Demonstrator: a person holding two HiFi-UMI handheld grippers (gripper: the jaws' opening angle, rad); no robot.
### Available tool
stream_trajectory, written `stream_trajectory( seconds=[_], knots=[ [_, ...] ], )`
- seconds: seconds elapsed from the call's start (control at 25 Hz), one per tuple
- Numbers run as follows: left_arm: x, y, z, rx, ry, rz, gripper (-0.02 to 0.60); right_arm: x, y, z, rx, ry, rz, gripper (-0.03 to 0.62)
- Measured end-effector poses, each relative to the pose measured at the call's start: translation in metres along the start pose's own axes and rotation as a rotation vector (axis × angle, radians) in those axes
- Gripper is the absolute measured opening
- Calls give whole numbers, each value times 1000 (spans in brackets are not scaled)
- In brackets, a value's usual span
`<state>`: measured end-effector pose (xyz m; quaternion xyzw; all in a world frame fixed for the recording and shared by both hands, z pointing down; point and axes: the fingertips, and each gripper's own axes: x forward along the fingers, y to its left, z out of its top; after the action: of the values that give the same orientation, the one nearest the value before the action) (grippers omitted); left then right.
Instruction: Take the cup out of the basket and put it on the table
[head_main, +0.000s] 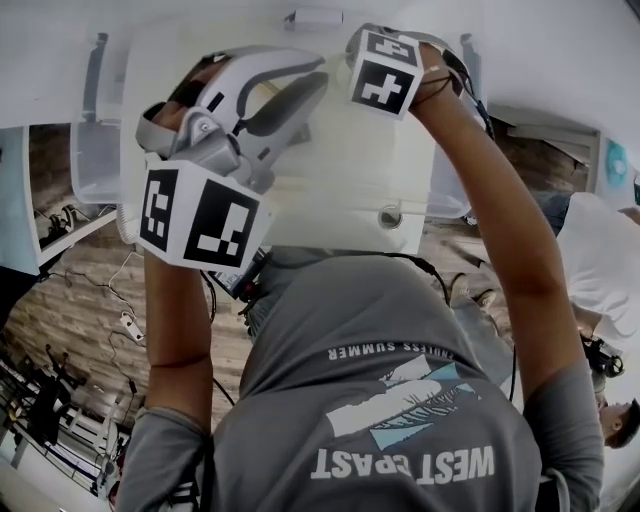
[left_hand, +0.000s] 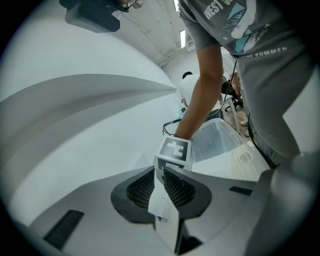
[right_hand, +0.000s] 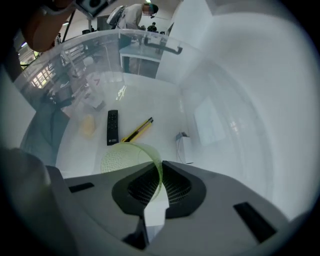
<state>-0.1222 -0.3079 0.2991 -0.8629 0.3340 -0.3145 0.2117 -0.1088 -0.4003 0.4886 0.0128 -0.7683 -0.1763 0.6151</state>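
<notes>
— Where's the cup (right_hand: 120, 159)?
— Inside the clear basket (right_hand: 115, 33), its green wall pinched by the right tongs (right_hand: 161, 172). A remote (right_hand: 112, 127), yellow cutter (right_hand: 138, 130) and white box (right_hand: 184, 147) lie near it.
— Left tongs (left_hand: 160, 175)?
— Clenched, empty. The shirt (head_main: 400, 440) reads "WEST COAST".

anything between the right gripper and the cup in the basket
Nothing visible. The right gripper is already clamped on the green cup, its wall caught between the pads. The remote, utility knife and small white box lie beyond the cup on the floor of the basket.
</notes>
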Motion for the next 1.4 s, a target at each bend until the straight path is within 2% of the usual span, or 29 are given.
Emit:
stream_trajectory(
  seconds=[0.28, 0.48, 1.0, 1.4],
  knots=[
    [-10, -11, 11, 15, 11, 18, 49, -79, 23, 24, -21, -132, -78, 26],
    [-18, -20, 26, 30, 14, 28, 49, -124, 51, 21, -26, -179, -112, 26],
    [-32, -49, 69, 82, 1, 44, 49, -226, 104, 13, -14, -314, -264, 26],
    [-46, -80, 94, 95, -6, 68, 49, -257, 177, 6, -11, -402, -226, 26]
  ],
)
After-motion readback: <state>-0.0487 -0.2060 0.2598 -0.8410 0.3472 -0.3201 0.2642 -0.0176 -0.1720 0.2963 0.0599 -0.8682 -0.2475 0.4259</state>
